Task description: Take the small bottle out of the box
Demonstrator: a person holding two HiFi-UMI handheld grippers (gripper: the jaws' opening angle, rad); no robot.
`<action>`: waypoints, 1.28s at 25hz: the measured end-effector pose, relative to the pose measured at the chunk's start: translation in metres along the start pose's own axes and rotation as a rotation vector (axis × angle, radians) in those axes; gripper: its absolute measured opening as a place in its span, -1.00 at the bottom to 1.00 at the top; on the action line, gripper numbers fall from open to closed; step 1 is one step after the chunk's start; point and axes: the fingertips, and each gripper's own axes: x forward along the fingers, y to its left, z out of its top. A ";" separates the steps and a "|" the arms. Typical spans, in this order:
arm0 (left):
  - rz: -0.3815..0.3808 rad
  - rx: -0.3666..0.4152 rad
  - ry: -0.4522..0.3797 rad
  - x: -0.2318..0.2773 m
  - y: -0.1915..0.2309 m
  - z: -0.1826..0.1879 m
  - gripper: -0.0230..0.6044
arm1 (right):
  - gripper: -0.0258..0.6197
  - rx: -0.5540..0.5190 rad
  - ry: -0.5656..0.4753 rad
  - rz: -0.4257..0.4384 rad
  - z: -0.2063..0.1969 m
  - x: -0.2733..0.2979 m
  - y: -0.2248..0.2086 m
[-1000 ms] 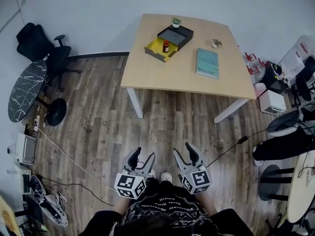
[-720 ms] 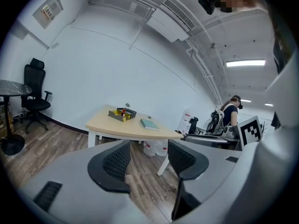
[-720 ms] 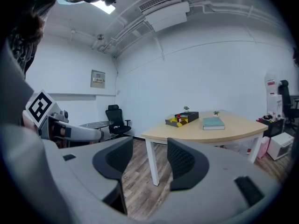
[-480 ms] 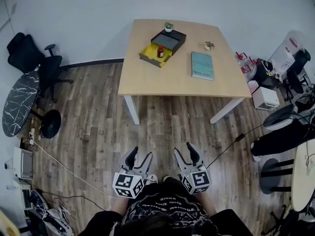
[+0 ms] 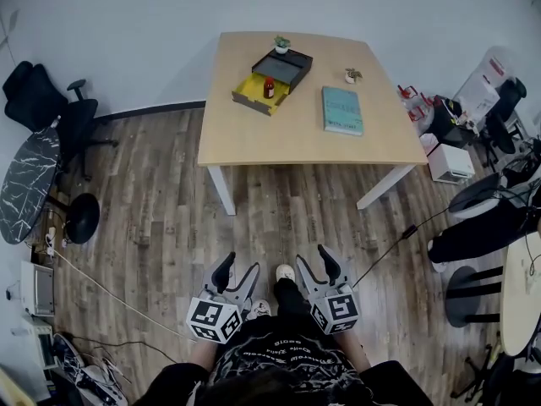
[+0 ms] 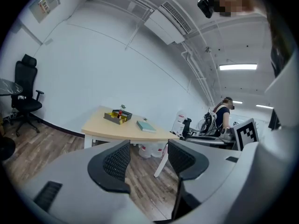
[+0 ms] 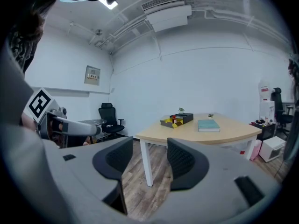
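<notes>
the small red bottle with a dark cap (image 5: 269,88) stands upright, long axis vertical and cap up, in the yellow tray of the open black box (image 5: 286,68), near the far left corner of the light wooden table (image 5: 287,134). against a second ago, the table sits further left in the head view, with bottle, box and teal book (image 5: 341,110) placed as before. a small potted plant (image 5: 281,44) stands just behind the box. the left hand-held gripper (image 5: 239,269) and right hand-held gripper (image 5: 313,262) hang low by the person's body, well apart from the table, jaws parted and holding nothing. wood-plank floor (image 5: 169,193) lies between them and the table; a black office chair (image 5: 34,91) stands off to the left.
</notes>
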 end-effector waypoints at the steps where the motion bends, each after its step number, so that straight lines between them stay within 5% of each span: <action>1: -0.007 -0.014 -0.011 0.001 0.000 0.002 -0.11 | -0.17 0.005 0.003 0.003 -0.002 0.003 -0.002; 11: 0.047 0.004 0.030 0.051 0.023 0.001 -0.11 | -0.17 0.001 0.029 0.083 -0.002 0.071 -0.039; 26: 0.219 -0.010 -0.004 0.194 0.079 0.065 -0.11 | -0.17 -0.021 0.022 0.177 0.049 0.212 -0.148; 32: 0.226 -0.039 -0.004 0.243 0.086 0.073 -0.11 | -0.17 -0.011 0.024 0.198 0.058 0.248 -0.182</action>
